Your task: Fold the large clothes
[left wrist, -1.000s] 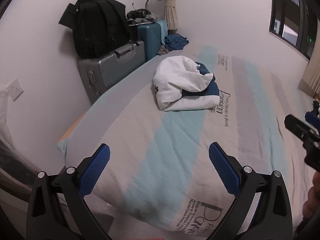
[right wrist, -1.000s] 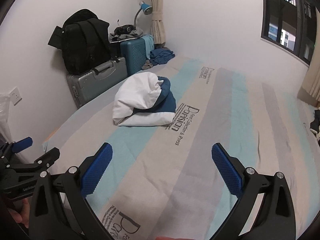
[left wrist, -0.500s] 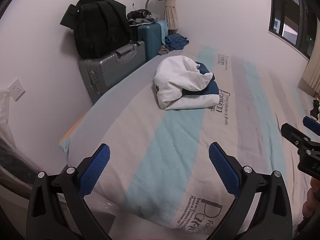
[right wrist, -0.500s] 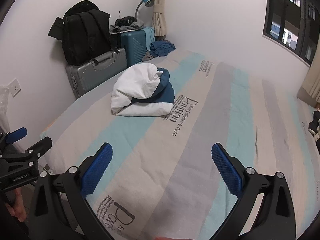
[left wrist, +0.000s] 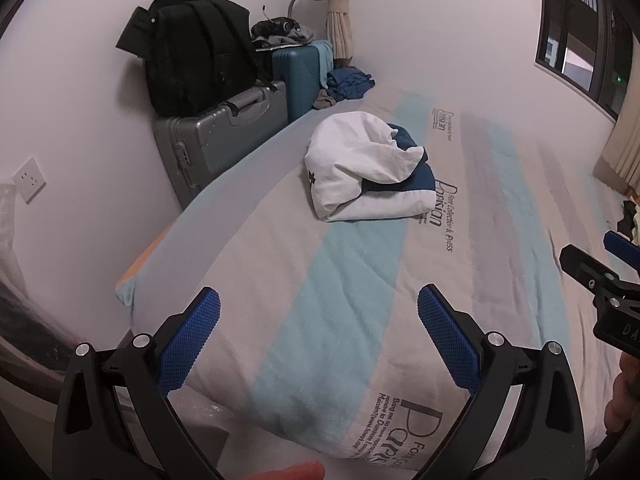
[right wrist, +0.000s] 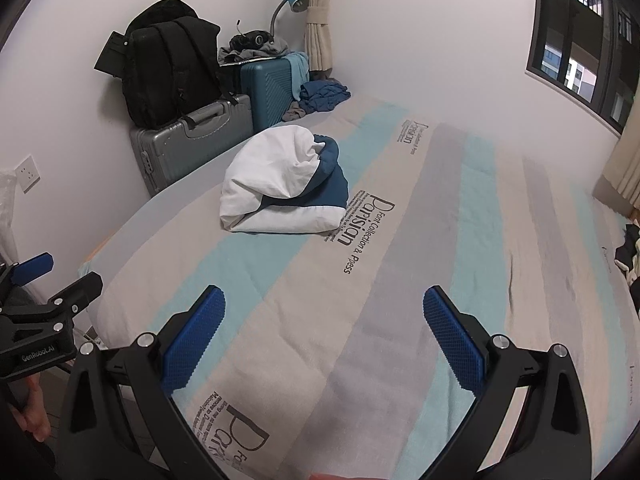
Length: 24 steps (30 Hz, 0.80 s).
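A white and dark blue garment [left wrist: 368,172] [right wrist: 284,188] lies folded in a bundle on the far left part of the striped bed [left wrist: 340,280] [right wrist: 400,260]. My left gripper [left wrist: 318,312] hangs open over the bed's near corner, nothing between its blue pads. My right gripper [right wrist: 324,312] is open too, above the bed's near edge, well short of the garment. Each gripper shows at the edge of the other's view: the right one [left wrist: 600,276] at the right, the left one [right wrist: 44,292] at the left.
Against the left wall stand a grey hard case [left wrist: 224,136] with a black backpack [left wrist: 196,64] on it and a teal suitcase [left wrist: 300,72]. Loose blue clothes [left wrist: 348,84] lie at the bed's far corner. Dark clothing [right wrist: 628,252] lies at the right edge. A window [right wrist: 580,40] is at the right.
Both grippers have drawn back from the garment toward the bed's near edge; more of the near corner and printed lettering shows. Both stay open.
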Each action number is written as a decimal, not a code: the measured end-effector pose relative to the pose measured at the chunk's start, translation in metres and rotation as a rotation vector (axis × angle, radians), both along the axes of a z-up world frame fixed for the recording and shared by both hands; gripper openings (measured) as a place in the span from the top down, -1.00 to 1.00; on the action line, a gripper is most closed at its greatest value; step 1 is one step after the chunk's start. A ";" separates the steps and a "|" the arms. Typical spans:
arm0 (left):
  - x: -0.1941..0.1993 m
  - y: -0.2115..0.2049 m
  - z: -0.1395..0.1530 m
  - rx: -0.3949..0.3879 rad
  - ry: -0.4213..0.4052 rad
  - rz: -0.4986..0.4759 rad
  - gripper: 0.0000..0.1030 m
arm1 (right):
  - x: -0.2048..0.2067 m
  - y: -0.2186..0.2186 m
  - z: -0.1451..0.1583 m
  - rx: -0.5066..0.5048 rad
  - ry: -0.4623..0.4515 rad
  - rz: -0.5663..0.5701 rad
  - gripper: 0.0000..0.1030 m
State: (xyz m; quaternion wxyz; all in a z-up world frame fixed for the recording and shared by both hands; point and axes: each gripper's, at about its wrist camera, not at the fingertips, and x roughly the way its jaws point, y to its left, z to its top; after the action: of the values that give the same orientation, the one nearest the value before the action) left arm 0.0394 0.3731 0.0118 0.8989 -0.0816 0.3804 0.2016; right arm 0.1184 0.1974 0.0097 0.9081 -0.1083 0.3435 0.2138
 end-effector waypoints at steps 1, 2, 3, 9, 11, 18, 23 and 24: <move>0.000 0.000 0.000 -0.003 0.000 -0.002 -0.89 | 0.000 0.000 0.000 0.001 0.001 0.002 -0.85; 0.000 0.001 -0.001 -0.002 0.003 0.000 -0.89 | 0.000 0.000 0.000 -0.001 0.001 0.001 -0.85; 0.000 0.001 -0.001 -0.005 0.004 0.002 -0.89 | 0.001 0.001 -0.001 -0.002 0.002 0.002 -0.85; 0.002 0.003 -0.001 -0.015 0.002 -0.002 -0.89 | 0.002 0.002 -0.001 0.000 -0.001 0.005 -0.85; 0.002 0.003 -0.001 -0.021 0.003 -0.004 -0.89 | 0.002 0.003 -0.001 -0.003 0.000 0.007 -0.85; 0.001 0.000 -0.002 -0.020 0.007 -0.004 -0.89 | 0.003 0.004 0.000 -0.005 0.001 0.013 -0.85; 0.003 0.001 -0.004 -0.024 0.015 -0.012 -0.89 | 0.003 0.004 0.001 -0.004 0.001 0.010 -0.85; 0.005 0.002 -0.004 -0.025 0.017 -0.018 -0.89 | 0.002 0.003 0.001 -0.003 0.001 0.010 -0.85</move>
State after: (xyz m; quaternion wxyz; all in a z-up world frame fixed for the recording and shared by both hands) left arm 0.0439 0.3750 0.0079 0.8964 -0.0878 0.3911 0.1893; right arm 0.1209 0.2008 0.0104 0.9065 -0.1114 0.3438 0.2180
